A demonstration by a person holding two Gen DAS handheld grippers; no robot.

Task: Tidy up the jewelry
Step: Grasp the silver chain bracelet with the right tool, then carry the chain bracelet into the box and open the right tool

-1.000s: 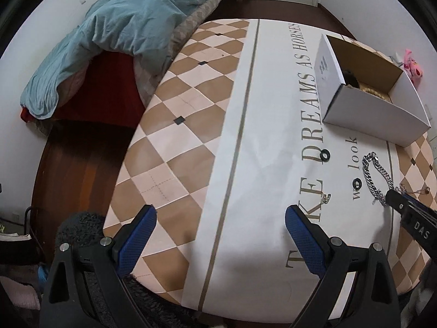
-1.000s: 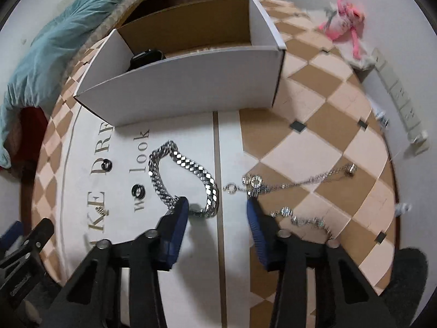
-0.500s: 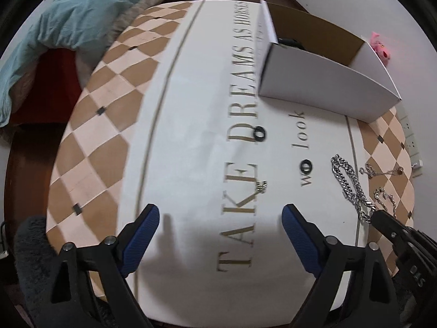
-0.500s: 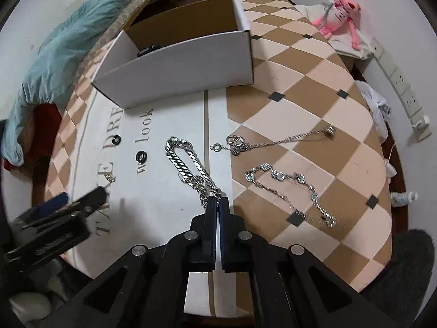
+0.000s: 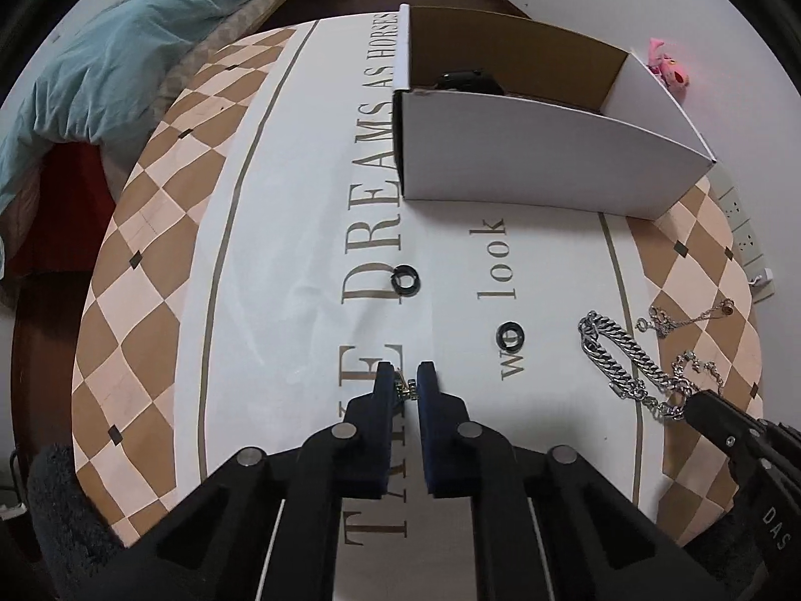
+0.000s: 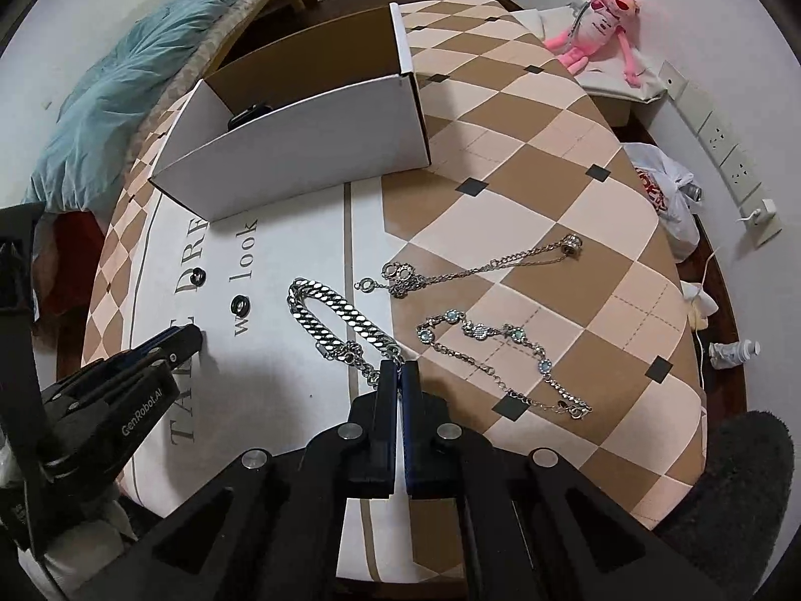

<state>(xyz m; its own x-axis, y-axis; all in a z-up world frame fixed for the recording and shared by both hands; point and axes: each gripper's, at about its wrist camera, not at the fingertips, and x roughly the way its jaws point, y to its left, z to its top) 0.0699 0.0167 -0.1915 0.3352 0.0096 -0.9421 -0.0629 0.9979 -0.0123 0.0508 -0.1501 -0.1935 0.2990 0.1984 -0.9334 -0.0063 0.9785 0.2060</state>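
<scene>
both grippers pinching jewelry
left gripper nearly closed on a small charm; right gripper clamped on the chain.

Both wrist cameras look down close along their fingers, apparently sharing the box and chain bracelet.

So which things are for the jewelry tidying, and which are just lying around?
For the job: thick chain, thin necklace, blue-stone bracelet, two black rings, small earring, white box.

Lying about: pink toy, teal blanket, plastic bag.
</scene>
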